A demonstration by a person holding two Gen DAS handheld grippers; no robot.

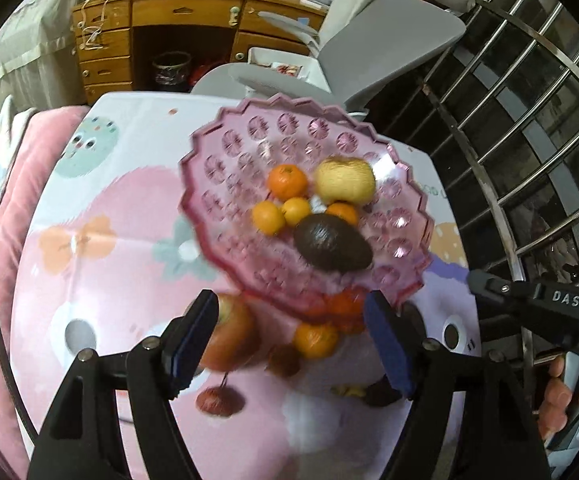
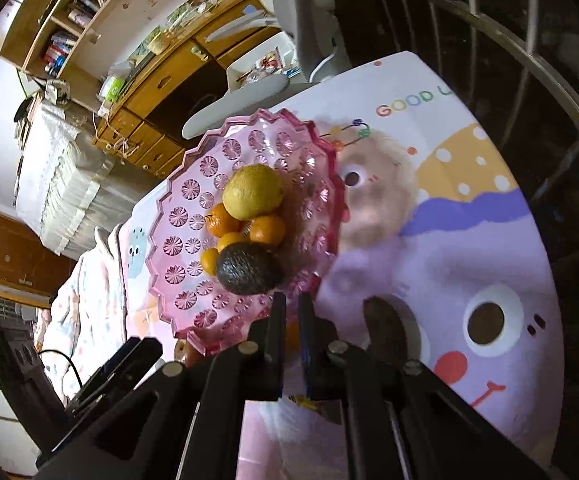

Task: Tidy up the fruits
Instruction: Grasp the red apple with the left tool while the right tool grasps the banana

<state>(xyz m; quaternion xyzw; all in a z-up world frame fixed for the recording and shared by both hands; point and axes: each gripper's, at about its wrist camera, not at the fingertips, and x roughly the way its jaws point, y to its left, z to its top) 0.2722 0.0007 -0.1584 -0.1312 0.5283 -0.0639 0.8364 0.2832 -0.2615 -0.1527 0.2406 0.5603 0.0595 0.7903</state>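
The pink glass bowl (image 1: 225, 184) holds a yellow pear (image 1: 344, 181), small oranges (image 1: 287, 181) and a dark avocado (image 1: 331, 248), just ahead of both tools. The left gripper (image 1: 291, 344) is wide open, holding nothing. The right gripper (image 2: 292, 344) pinches the bowl's near rim.

A table (image 1: 101, 280) draped in a cartoon-print cloth (image 2: 469, 240) of pink, lilac and white carries the fruit. The pink bowl (image 1: 225, 148) is seen tilted above it; whether it touches the cloth cannot be told. At the near edge, directly on the cloth, lie a red apple (image 1: 229, 340), an orange (image 1: 315, 340) to its right, a small brown fruit (image 1: 283, 360) between them, and a red stemmed fruit (image 1: 219, 400) nearest of all. A dark fruit (image 1: 381, 394) lies near right.
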